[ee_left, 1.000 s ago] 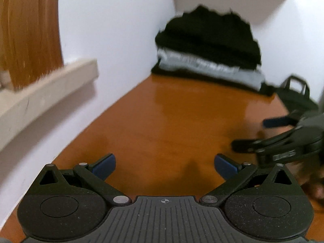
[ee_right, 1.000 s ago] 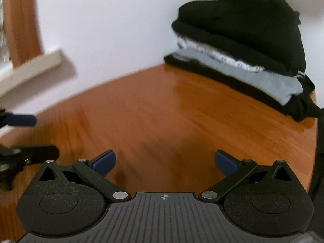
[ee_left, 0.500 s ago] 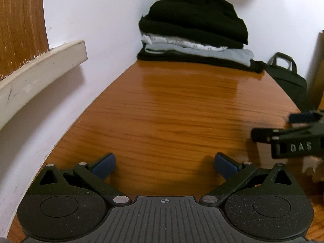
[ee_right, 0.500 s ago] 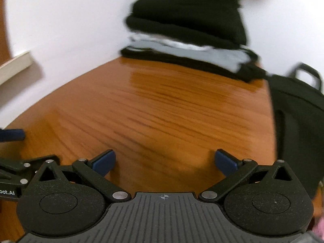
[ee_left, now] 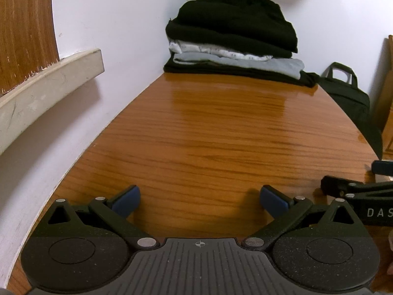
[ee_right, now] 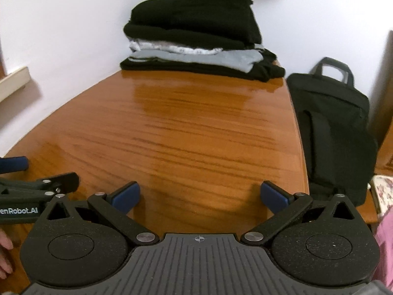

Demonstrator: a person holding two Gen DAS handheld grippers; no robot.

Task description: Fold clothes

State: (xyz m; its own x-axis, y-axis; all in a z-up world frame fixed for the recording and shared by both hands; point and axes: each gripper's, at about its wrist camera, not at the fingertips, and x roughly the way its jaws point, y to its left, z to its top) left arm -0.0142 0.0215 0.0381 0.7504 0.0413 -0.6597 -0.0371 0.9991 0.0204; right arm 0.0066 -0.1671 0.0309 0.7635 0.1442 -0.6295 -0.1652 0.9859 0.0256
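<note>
Both grippers, left gripper and right gripper, stood wide open and empty at the table's near edge, the clothes stack lying straight ahead at its far edge, neither gripper clearly nearer.

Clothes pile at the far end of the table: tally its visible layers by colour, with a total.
Pile of clothes, layers as far as they can be told apart:
Black: 3, two on top, one at the bottom
White, patterned: 1
Grey: 1
Total: 5

Folds may hide more.
</note>
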